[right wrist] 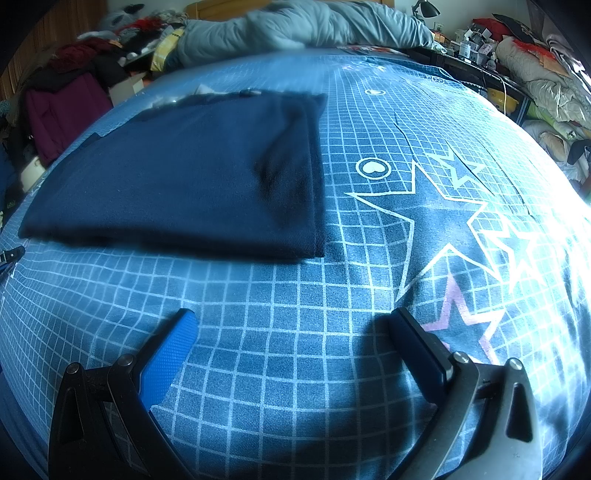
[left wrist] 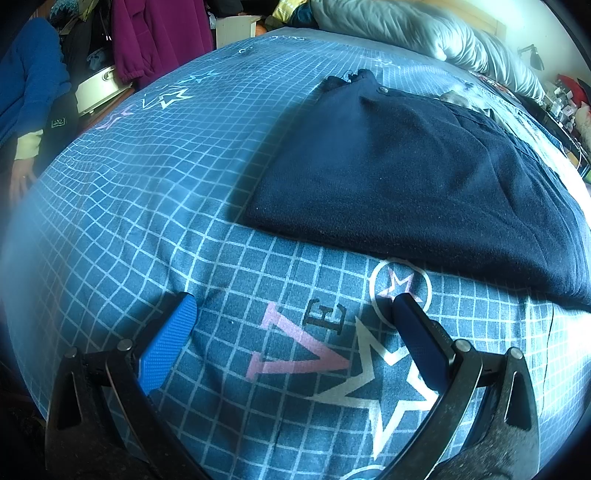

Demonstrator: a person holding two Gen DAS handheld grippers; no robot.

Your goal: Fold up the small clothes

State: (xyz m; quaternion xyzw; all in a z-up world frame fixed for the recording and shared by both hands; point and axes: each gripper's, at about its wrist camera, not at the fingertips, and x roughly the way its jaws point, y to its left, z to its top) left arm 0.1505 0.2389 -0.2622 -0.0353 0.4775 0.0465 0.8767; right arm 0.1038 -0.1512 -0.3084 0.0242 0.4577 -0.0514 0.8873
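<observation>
A dark navy garment lies folded flat on the blue checked bedspread. It also shows in the right wrist view, ahead and to the left. My left gripper is open and empty, just above the bedspread, a little short of the garment's near edge. My right gripper is open and empty, over bare bedspread, back from the garment's near right corner. Neither gripper touches the garment.
A grey duvet is heaped at the far end of the bed. A person in a blue top is at the left edge. Clothes and clutter pile beside the bed; a cluttered shelf stands far right.
</observation>
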